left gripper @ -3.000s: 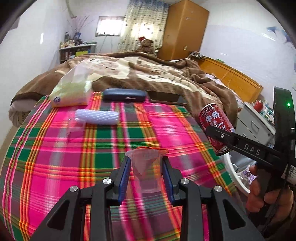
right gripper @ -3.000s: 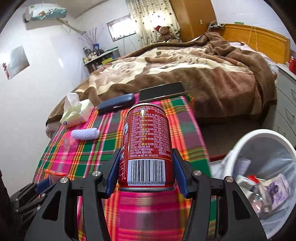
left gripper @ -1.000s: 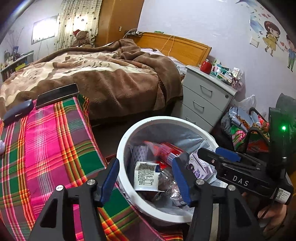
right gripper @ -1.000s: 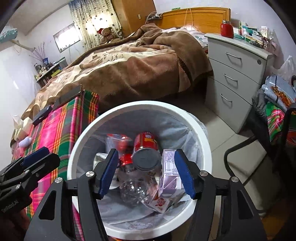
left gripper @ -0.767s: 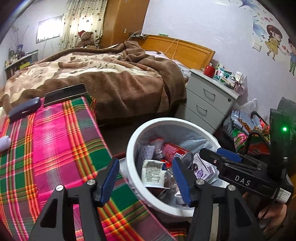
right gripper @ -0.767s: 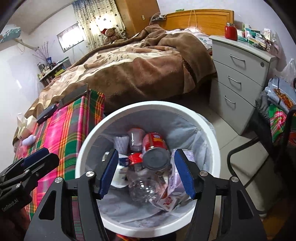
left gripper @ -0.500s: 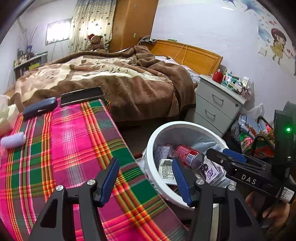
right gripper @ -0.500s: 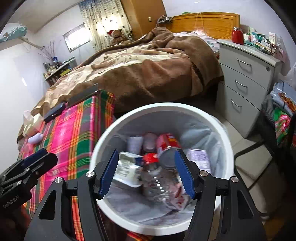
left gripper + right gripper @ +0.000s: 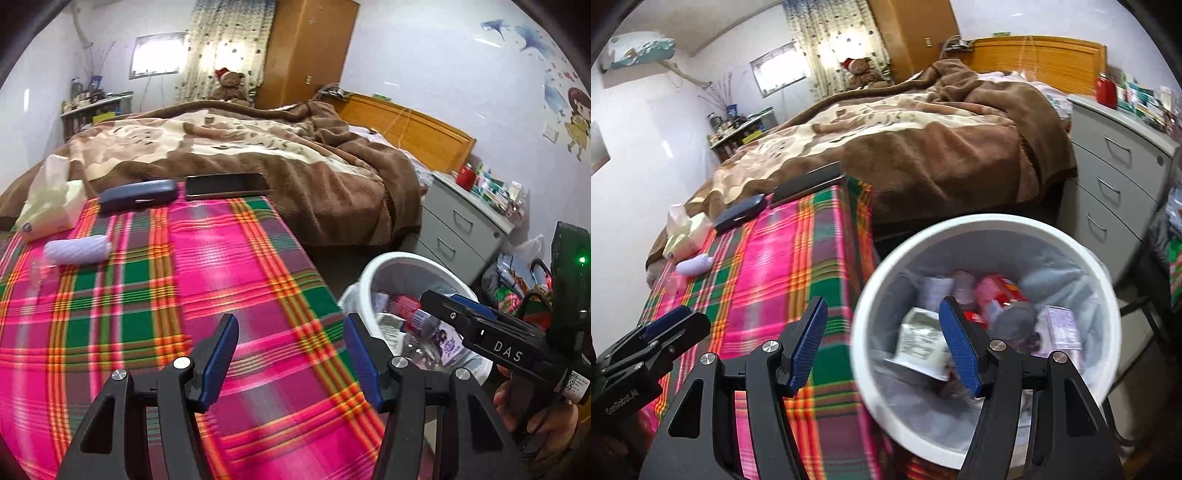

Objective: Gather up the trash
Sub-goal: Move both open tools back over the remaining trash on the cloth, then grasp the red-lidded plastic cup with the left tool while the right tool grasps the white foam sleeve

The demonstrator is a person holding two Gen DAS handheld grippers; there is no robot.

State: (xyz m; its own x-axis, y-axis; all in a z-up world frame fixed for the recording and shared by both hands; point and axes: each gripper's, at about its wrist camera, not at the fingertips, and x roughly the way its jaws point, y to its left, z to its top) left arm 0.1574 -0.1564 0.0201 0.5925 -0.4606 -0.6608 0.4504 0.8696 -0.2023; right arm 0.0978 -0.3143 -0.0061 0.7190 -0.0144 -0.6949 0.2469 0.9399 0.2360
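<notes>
My left gripper (image 9: 290, 332) is open and empty above the pink and green plaid tablecloth (image 9: 221, 266), near the table's right edge. My right gripper (image 9: 882, 314) is also open and empty, over the gap between the table and the white trash bin (image 9: 960, 225). In the bin lie a red can (image 9: 997, 291), a white packet (image 9: 919, 339) and a purple carton (image 9: 1060, 332). On the far left of the table lies a white ribbed bottle (image 9: 77, 249), with a small clear plastic piece (image 9: 37, 273) just in front of it.
At the table's far edge are a tissue pack (image 9: 48, 210), a dark blue case (image 9: 138, 195) and a black phone (image 9: 225, 186). A bed with a brown blanket (image 9: 295, 166) lies beyond. A grey drawer cabinet (image 9: 461, 229) stands right of the bin.
Both grippers have swung from over the bin back toward the table, so the bin has slid right in both views. The cup and can they held three seconds ago are gone from their jaws.
</notes>
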